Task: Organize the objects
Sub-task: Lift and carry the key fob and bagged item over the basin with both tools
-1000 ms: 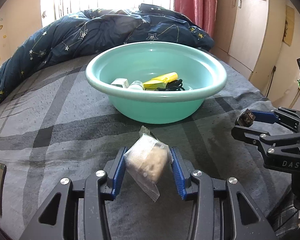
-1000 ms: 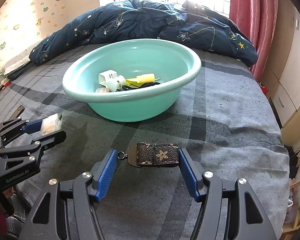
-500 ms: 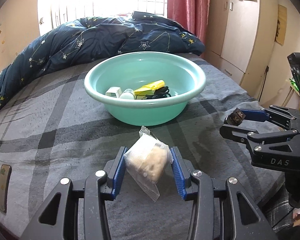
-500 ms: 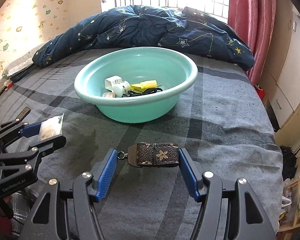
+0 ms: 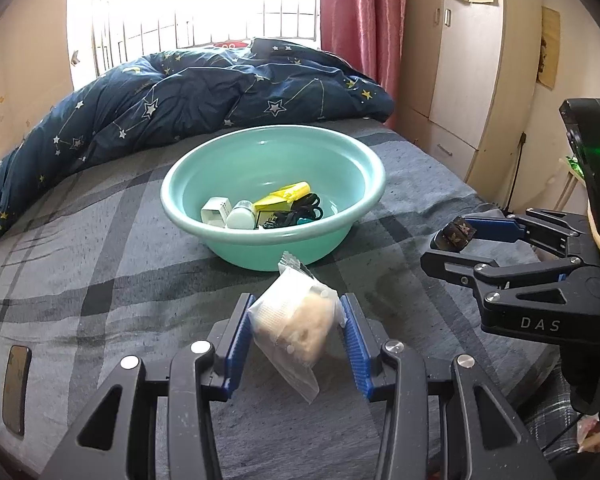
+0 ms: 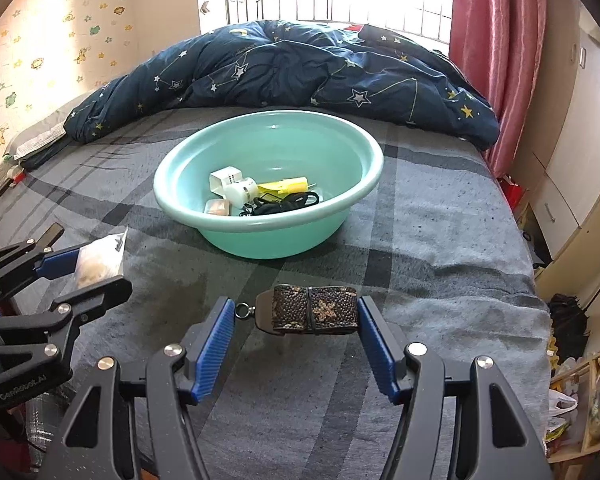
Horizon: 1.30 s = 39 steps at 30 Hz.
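L gripper (image 5: 296, 336) clamps packet (image 5: 294, 326) btwn pads, long axis tilted, top corner toward basin (image 5: 274, 196). R gripper (image 6: 296, 320) clamps strap (image 6: 312, 310) crosswise, ring end at left pad.

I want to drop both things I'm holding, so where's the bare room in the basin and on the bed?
In the basin, the far half is bare; the near floor is crowded with small items. On the bed, free patches lie between basin and grippers, and right of the basin toward the wardrobe side. The duvet covers the far end.
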Tool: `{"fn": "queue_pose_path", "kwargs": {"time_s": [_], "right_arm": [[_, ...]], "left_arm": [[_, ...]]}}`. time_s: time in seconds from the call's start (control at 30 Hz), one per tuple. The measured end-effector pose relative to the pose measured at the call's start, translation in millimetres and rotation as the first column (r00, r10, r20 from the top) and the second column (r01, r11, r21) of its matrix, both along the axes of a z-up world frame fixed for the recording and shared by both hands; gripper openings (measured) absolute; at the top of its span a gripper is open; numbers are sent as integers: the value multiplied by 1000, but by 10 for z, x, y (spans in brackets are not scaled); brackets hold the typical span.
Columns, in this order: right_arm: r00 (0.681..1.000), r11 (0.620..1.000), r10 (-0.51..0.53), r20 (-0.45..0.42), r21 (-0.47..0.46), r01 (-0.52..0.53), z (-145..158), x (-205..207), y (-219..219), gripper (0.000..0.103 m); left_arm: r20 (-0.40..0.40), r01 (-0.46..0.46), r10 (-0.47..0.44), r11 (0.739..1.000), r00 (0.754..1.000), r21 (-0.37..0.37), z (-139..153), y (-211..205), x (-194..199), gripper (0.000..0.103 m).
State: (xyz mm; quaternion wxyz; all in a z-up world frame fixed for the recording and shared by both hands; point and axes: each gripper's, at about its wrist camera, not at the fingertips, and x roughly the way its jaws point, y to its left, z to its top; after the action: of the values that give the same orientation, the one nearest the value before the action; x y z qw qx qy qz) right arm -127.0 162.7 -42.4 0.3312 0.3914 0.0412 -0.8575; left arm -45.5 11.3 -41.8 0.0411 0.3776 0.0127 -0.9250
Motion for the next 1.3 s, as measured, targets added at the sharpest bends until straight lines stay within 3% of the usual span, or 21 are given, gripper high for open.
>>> {"fn": "queue_pose_path", "kwargs": {"time_s": [0.87,1.3], "right_arm": [[999,1000,13,-30,-23,-14,548,-474,-179,66],[999,999,33,-26,-26,-34,598,-950,-468,66]], "left_arm": [[-27,57,-57,998,998,1,450,-94,-434,48],[-8,51,-51,999,999,-14,418,-291,-892,48]]}}
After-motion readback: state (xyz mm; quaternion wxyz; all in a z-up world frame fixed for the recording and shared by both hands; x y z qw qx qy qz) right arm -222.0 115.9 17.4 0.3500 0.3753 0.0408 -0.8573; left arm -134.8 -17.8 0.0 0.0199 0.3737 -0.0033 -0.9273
